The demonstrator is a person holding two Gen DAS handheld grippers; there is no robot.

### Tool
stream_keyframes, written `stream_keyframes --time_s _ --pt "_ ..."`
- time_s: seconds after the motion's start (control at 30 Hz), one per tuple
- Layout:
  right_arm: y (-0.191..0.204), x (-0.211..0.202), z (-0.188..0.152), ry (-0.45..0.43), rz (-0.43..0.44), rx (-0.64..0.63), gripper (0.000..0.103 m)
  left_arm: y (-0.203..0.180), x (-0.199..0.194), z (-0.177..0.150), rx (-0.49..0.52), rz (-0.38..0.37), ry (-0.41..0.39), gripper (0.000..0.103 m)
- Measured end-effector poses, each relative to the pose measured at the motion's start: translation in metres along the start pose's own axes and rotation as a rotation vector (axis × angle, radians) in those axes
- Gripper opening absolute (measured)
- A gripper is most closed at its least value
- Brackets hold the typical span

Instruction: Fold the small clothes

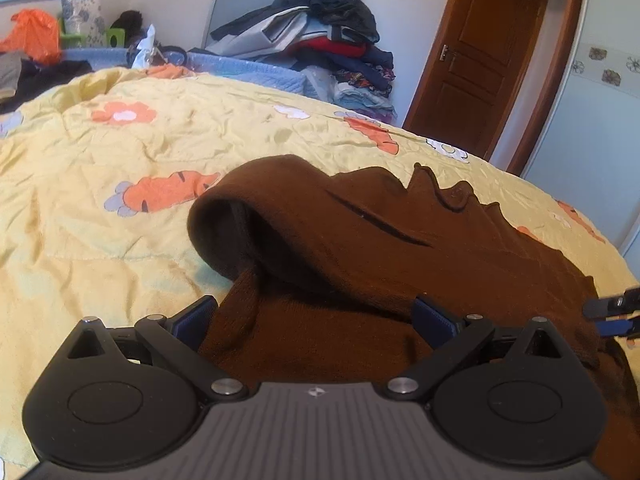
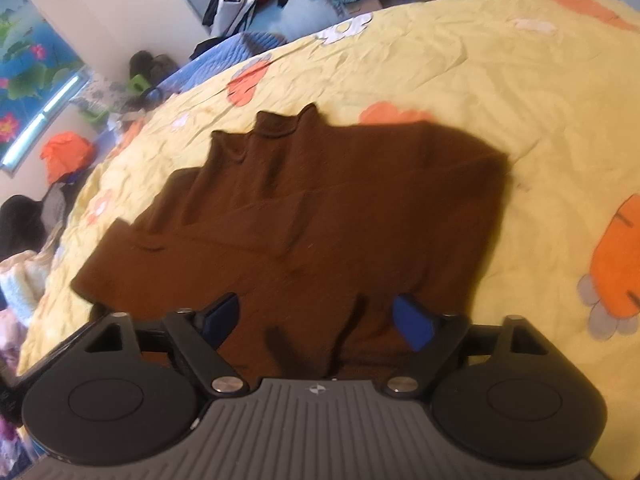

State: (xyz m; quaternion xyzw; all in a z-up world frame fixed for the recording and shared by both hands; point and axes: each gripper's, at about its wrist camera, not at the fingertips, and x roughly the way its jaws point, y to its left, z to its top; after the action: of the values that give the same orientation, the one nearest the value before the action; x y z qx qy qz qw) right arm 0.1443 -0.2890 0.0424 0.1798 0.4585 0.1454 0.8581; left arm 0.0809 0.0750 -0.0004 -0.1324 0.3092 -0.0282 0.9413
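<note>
A small dark brown garment (image 1: 360,240) lies on the yellow bedspread (image 1: 100,220), with a rolled fold bulging up at its left end. My left gripper (image 1: 316,316) is open right over its near edge, the cloth lying between the blue fingertips (image 1: 196,316). In the right wrist view the same brown garment (image 2: 312,200) spreads flat, collar at the far side. My right gripper (image 2: 316,320) is open just above its near edge, holding nothing. The right gripper's tip also shows in the left wrist view (image 1: 616,312).
The bedspread (image 2: 520,100) has orange carrot and flower prints. A tall pile of clothes (image 1: 320,36) stands beyond the bed's far edge. A brown door (image 1: 476,56) is at the back right. An orange bag (image 1: 32,36) and clutter sit far left.
</note>
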Motion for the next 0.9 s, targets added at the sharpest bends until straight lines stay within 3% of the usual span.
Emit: stream_keyframes --time_s 0.1,0.17,0.2,0.33,0.5,0.57,0.7,0.83,0.9 --pt "0.004 0.003 -0.001 0.000 -0.028 -0.037 0.055 0.003 0.000 0.000 -0.026 -0.005 -0.003 0.103" --pt "0.005 0.002 0.001 0.001 -0.037 -0.048 0.024 0.003 -0.001 0.000 -0.026 -0.004 -0.005 0.103" --pt "0.004 0.003 0.003 0.009 -0.020 -0.039 0.015 0.003 -0.002 0.000 -0.026 -0.004 -0.006 0.103" --pt "0.006 -0.007 0.014 -0.017 0.024 -0.040 0.013 0.003 -0.003 0.000 -0.032 -0.006 -0.008 0.103" --pt "0.005 -0.058 0.052 -0.170 0.150 -0.005 0.009 0.006 -0.010 0.000 -0.055 -0.005 -0.048 0.103" --pt "-0.009 -0.064 0.064 -0.193 0.109 0.008 0.009 0.011 -0.021 0.001 -0.088 0.009 -0.093 0.103" --pt "-0.057 -0.048 0.064 -0.142 -0.001 0.105 0.009 0.030 -0.042 0.008 -0.190 -0.009 -0.153 0.103" --pt "-0.069 -0.031 0.050 -0.105 -0.026 0.121 0.009 0.049 -0.020 0.044 -0.251 0.003 -0.068 0.103" --pt "-0.071 -0.029 0.046 -0.099 -0.021 0.130 0.009 0.054 0.003 0.066 -0.266 -0.062 0.021 0.103"
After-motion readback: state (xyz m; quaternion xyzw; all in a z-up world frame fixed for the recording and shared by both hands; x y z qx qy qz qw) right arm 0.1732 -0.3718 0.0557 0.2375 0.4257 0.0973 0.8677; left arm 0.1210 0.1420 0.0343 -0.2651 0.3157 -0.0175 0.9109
